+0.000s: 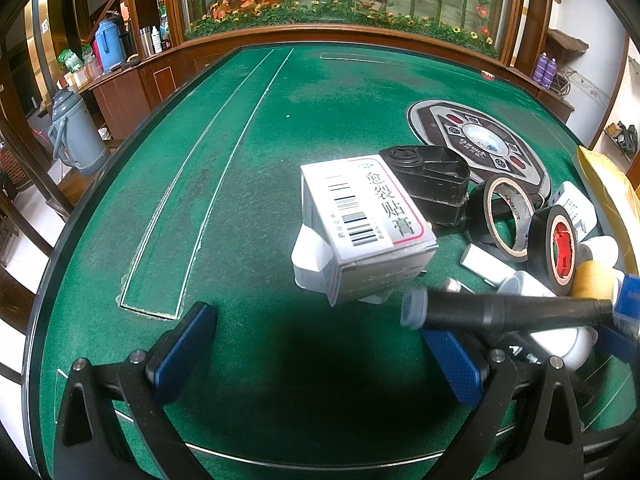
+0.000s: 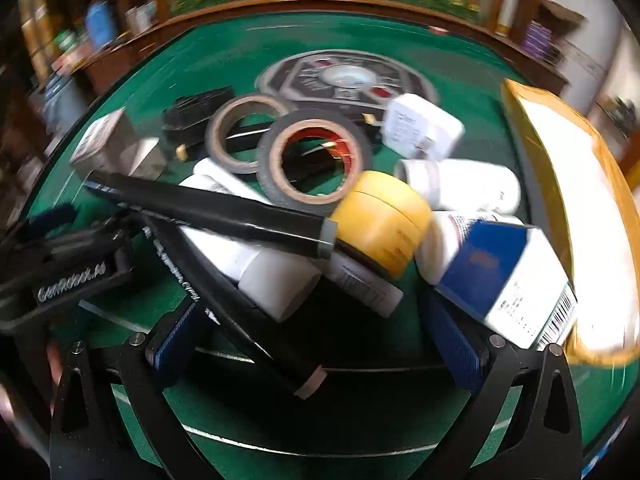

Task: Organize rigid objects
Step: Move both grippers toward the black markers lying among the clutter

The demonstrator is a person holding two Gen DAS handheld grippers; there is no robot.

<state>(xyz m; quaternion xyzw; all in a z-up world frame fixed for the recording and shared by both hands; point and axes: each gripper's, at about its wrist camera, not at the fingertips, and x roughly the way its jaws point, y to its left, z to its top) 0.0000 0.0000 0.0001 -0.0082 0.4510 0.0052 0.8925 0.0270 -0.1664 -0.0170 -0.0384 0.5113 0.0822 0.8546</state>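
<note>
Rigid objects (image 2: 384, 220) heaped beside yellow envelope (image 2: 560, 184)

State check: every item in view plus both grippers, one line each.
left hand-held gripper: open, empty, above the felt.
right hand-held gripper: open, holding nothing; view blurred.
white barcode box: tilted, propped on a white object.
black container: on its side.
red-core tape roll: standing on edge.
yellow jar: on its side, lid on.
black pen: lying across the pile.
</note>
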